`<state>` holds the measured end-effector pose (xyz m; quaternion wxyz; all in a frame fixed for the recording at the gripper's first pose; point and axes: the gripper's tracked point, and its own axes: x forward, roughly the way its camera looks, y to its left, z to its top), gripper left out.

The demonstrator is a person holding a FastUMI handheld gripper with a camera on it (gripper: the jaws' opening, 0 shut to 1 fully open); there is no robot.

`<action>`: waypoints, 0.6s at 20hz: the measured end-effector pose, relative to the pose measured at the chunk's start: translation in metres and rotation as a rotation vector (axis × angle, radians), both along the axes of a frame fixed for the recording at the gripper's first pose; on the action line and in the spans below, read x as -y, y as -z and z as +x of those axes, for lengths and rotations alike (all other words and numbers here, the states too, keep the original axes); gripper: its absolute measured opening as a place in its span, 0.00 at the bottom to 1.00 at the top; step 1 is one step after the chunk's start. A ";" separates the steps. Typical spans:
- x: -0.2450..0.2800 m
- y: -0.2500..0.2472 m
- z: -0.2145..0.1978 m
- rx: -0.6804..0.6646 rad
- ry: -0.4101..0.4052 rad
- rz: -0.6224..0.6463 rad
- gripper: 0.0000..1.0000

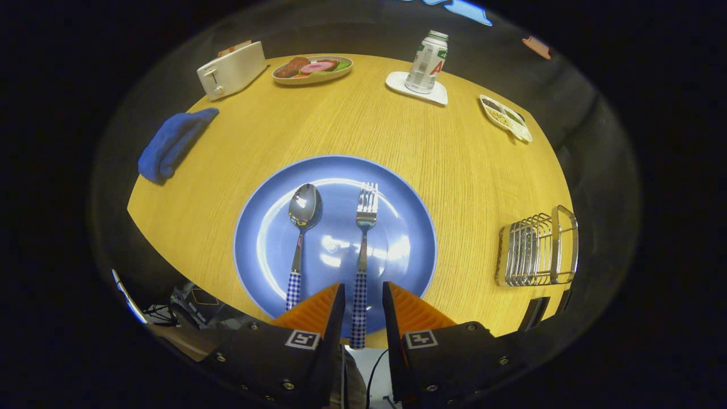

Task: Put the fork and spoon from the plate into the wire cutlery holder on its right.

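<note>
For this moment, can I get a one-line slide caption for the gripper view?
Open gripper straddles the fork handle on the blue plate, spoon alongside, wire cutlery holder to the right.

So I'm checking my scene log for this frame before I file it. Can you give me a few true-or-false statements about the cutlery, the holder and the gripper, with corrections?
1. The fork and spoon both lie on the blue plate. True.
2. The gripper is shut on the spoon's handle. False: its fingers straddle the fork's checked handle, with gaps on both sides.
3. The wire cutlery holder stands on the table to the plate's right, with no cutlery seen in it. True.
4. The fork lies left of the spoon. False: the spoon lies to the left.
5. The bottle stands on the blue plate. False: it stands on a white coaster beyond the plate.
</note>
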<state>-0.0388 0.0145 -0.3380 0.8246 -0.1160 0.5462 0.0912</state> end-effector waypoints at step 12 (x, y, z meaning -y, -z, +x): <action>0.014 -0.037 -0.005 -0.192 -0.032 -0.001 0.05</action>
